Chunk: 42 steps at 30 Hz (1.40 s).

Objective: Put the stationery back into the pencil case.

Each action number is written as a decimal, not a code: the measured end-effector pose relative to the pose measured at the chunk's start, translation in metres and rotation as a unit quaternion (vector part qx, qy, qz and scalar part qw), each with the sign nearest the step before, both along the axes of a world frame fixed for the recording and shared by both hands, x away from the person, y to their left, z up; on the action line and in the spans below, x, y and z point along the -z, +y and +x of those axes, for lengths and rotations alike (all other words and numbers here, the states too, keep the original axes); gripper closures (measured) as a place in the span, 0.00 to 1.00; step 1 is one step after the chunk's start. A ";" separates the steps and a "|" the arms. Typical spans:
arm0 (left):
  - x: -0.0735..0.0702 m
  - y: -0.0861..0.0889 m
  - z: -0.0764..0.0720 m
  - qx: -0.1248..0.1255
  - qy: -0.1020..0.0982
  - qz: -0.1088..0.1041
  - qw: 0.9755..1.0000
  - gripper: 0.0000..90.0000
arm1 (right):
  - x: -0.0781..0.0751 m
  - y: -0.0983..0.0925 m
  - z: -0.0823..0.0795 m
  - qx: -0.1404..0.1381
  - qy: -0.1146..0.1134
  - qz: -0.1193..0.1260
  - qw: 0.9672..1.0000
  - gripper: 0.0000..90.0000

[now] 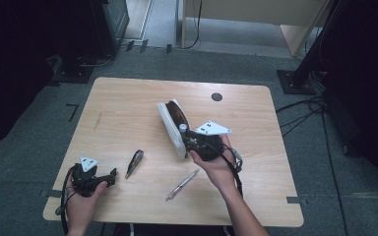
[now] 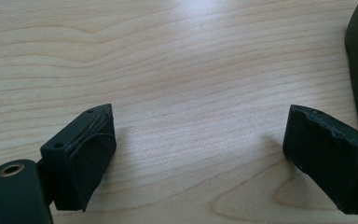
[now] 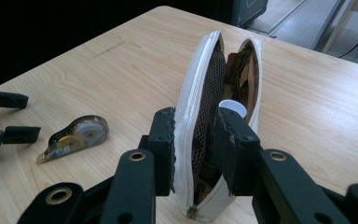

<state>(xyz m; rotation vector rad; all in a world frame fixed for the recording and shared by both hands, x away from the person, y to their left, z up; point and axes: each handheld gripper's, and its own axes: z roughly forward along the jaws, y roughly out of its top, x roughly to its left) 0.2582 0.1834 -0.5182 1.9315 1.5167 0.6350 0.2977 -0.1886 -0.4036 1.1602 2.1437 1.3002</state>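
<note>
A white zip pouch point(image 1: 170, 117) stands on its edge in the middle of the wooden table point(image 1: 256, 147), its mouth gaping. My right gripper point(image 1: 187, 142) is shut on the pouch's near end. In the right gripper view one jaw presses the outside of the white wall point(image 3: 198, 79) and the other sits inside against the mesh lining. A white-capped item point(image 3: 233, 107) stands in the pouch just behind that inner jaw. My left gripper point(image 1: 111, 177) rests at the table's front left, open, with bare wood between its fingers point(image 2: 84, 154).
A correction-tape roller point(image 1: 134, 162) lies between the two grippers, also in the right gripper view point(image 3: 74, 136). A pen point(image 1: 182, 185) lies near the front edge. A dark round grommet point(image 1: 216, 97) sits at the back right. Cables trail on the floor to the right.
</note>
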 end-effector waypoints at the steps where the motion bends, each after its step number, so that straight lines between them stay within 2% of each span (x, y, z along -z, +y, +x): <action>1: 0.000 0.000 -0.002 -0.002 -0.004 -0.001 1.000 0.14 | 0.000 -0.001 -0.002 0.000 -0.001 0.000 1.000 0.76; 3: -0.001 0.000 -0.006 -0.015 -0.006 0.001 1.000 0.18 | 0.001 -0.003 -0.005 0.000 -0.002 0.001 1.000 0.76; 4: -0.003 0.000 -0.008 -0.016 0.000 0.005 1.000 0.20 | 0.002 -0.005 -0.007 0.001 -0.001 0.000 1.000 0.76; 6: -0.007 -0.003 -0.011 -0.022 -0.004 0.008 1.000 0.32 | 0.003 -0.006 -0.009 0.002 0.000 0.001 1.000 0.76; 8: -0.011 -0.005 -0.014 -0.004 -0.007 -0.011 1.000 0.33 | 0.005 -0.008 -0.010 0.001 0.000 0.002 1.000 0.76; 9: -0.014 -0.008 -0.016 0.011 -0.009 -0.033 0.999 0.34 | 0.006 -0.009 -0.011 0.003 0.001 0.003 1.000 0.76; 10: -0.016 -0.010 -0.017 0.023 -0.010 -0.044 0.999 0.36 | 0.007 -0.010 -0.012 0.004 0.002 0.004 1.000 0.76; 12: -0.017 -0.017 -0.018 0.041 -0.010 -0.053 0.998 0.40 | 0.008 -0.012 -0.013 0.005 0.002 0.006 1.000 0.76; 17: -0.016 -0.036 -0.015 0.085 -0.003 -0.060 0.995 0.46 | 0.008 -0.017 -0.016 0.008 0.000 0.008 1.000 0.76; 21: -0.015 -0.047 -0.011 0.104 0.003 -0.055 0.993 0.52 | 0.008 -0.020 -0.018 0.010 -0.002 0.008 1.000 0.76; 29: -0.011 -0.062 -0.004 0.114 0.014 -0.026 0.993 0.68 | 0.009 -0.023 -0.021 0.010 0.000 0.009 1.000 0.76; 32: -0.010 -0.065 -0.003 0.119 0.011 -0.020 0.993 0.77 | 0.009 -0.023 -0.021 0.009 -0.001 0.010 1.000 0.76; 34: -0.010 -0.064 -0.002 0.122 0.003 -0.016 0.992 0.88 | 0.009 -0.024 -0.021 0.008 0.000 0.012 1.000 0.75; 42: -0.024 -0.064 -0.005 0.158 -0.014 -0.012 0.987 0.89 | 0.009 -0.025 -0.022 -0.005 0.004 0.015 1.000 0.74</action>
